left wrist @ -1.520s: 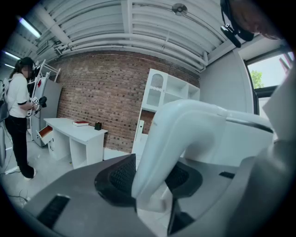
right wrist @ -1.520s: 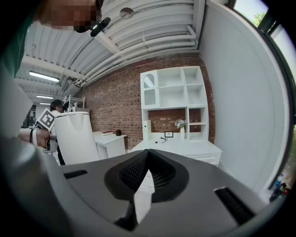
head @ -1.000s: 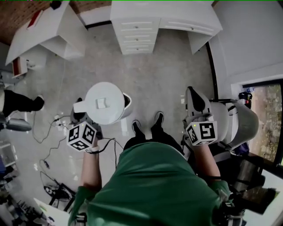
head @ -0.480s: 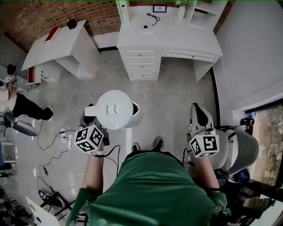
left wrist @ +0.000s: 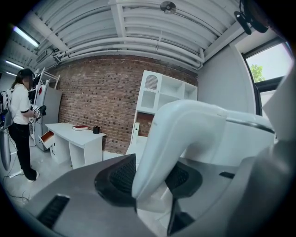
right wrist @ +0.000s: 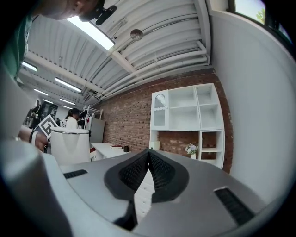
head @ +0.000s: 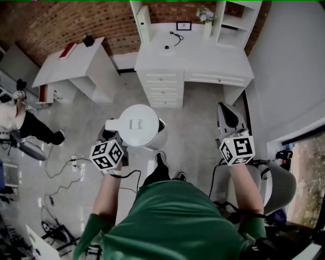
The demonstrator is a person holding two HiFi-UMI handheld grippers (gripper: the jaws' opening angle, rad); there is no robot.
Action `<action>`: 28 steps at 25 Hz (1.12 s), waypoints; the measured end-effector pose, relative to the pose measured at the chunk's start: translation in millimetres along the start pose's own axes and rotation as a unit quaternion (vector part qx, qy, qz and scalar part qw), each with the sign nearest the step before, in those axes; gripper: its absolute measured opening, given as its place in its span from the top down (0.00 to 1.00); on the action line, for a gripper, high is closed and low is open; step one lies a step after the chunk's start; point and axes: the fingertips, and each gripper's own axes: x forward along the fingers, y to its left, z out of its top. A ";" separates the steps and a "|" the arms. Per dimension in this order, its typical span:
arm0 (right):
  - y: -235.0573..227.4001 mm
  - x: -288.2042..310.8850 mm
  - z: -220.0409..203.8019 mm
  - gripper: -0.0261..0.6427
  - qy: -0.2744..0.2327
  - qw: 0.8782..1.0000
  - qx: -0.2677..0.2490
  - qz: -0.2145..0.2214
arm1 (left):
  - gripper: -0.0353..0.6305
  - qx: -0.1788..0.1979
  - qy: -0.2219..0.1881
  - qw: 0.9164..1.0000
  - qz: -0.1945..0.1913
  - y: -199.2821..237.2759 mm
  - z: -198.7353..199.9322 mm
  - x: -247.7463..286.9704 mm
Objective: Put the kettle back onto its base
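A white kettle (head: 139, 124) with a closed lid hangs above the floor, carried by its handle (left wrist: 185, 129). My left gripper (head: 112, 133) is shut on that handle, which fills the gap between the dark pads (left wrist: 115, 176). The kettle body also shows at the left of the right gripper view (right wrist: 69, 146). My right gripper (head: 226, 111) is held out level to the right of the kettle, apart from it, its jaws shut (right wrist: 149, 157) with nothing between them. On the white desk (head: 203, 61) ahead lies a small dark round thing (head: 166, 47) with a cord beside it.
The desk has drawers (head: 165, 86) and a shelf unit with a flower vase (head: 205, 15). A second white table (head: 76, 63) stands at the left. A person (head: 20, 119) stands at the far left. Cables (head: 61, 167) trail on the floor; a chair (head: 279, 188) is at my right.
Both grippers and the kettle have moved forward toward the white desk, which now shows fully with its shelves. The grip on the handle is unchanged.
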 end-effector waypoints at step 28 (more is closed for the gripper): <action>-12.9 268.7 21.3 0.93 0.022 0.997 0.047 -0.062 | 0.68 -0.010 0.014 0.999 -0.044 121.2 75.3 262.3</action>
